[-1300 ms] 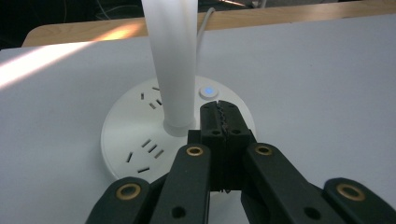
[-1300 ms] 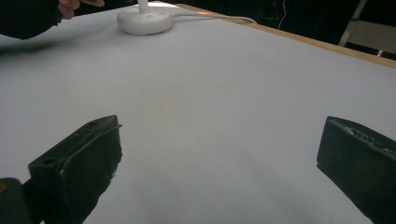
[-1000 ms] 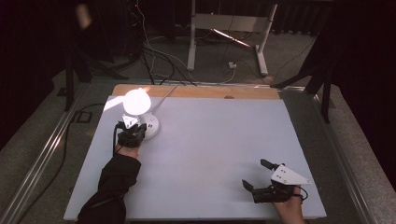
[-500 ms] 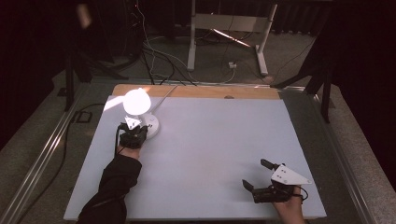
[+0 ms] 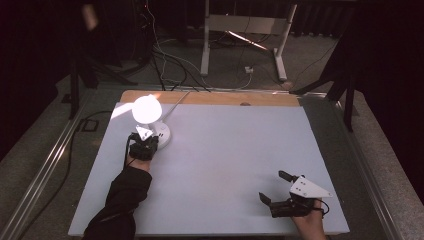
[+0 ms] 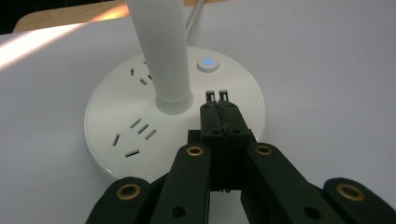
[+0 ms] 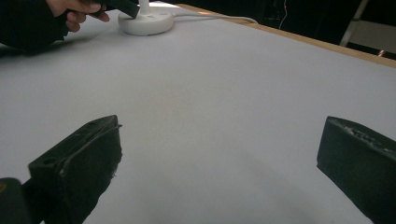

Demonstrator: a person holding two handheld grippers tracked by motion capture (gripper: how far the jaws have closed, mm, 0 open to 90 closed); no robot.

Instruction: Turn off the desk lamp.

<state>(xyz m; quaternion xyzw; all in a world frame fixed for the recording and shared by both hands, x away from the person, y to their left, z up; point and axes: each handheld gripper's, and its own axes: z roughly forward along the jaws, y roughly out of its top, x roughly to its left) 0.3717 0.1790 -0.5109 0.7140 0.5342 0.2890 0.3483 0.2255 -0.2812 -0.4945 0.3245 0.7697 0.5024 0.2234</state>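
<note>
A white desk lamp stands at the table's far left, its round head (image 5: 146,108) lit and its round base (image 6: 140,135) carrying sockets and a glowing blue button (image 6: 208,63). My left gripper (image 6: 219,109) is shut, its tips resting over the base just short of two USB slots and the button. In the high view the left gripper (image 5: 146,145) sits against the base (image 5: 163,133). My right gripper (image 5: 272,187) lies near the front right edge, jaws wide open with nothing between them. The right gripper view shows the lamp base (image 7: 145,21) far off beside the other hand (image 7: 77,11).
The lamp's white cord (image 5: 176,101) runs to the table's far edge. A wooden strip (image 5: 210,98) borders the back of the white table top (image 5: 235,145). Cables and a metal stand (image 5: 245,25) lie on the floor behind.
</note>
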